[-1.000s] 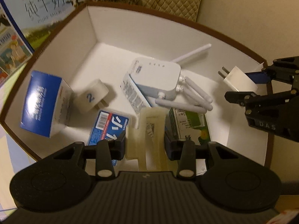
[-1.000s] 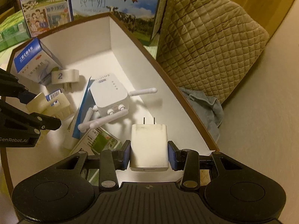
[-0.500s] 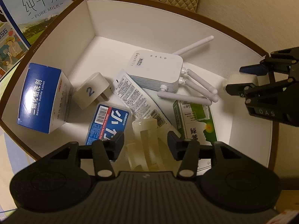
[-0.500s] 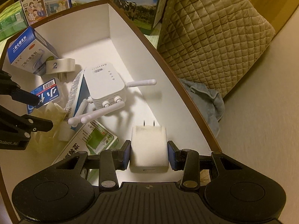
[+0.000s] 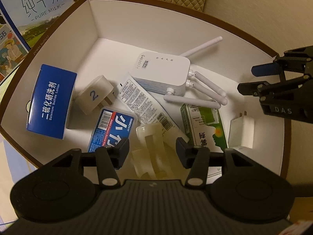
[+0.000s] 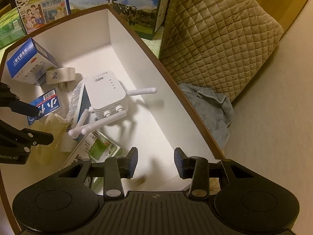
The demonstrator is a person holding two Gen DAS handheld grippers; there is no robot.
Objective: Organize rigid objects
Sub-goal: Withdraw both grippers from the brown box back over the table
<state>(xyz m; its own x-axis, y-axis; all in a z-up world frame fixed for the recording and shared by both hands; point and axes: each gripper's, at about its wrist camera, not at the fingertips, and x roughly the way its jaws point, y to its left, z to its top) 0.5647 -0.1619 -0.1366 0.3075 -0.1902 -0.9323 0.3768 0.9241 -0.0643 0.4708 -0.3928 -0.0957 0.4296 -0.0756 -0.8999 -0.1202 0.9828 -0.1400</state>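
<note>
L gripper: jaws just been opening, now narrow gap. Cream plastic piece sits btwn them, pads clear of it both sides. R gripper: jaws apart, nothing btwn. White charger lies on box floor at 4 o'clock, just beside green carton, near R wall. Router approx centre, blue carton at 9, plug marked "2" beside it.

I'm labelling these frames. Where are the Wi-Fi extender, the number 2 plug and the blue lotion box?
Wi-Fi extender (image 5: 162, 72), left wrist view, top face.
Number 2 plug (image 5: 93, 96), left wrist view, numbered face.
Blue lotion box (image 5: 50, 101), left wrist view, printed face.
</note>
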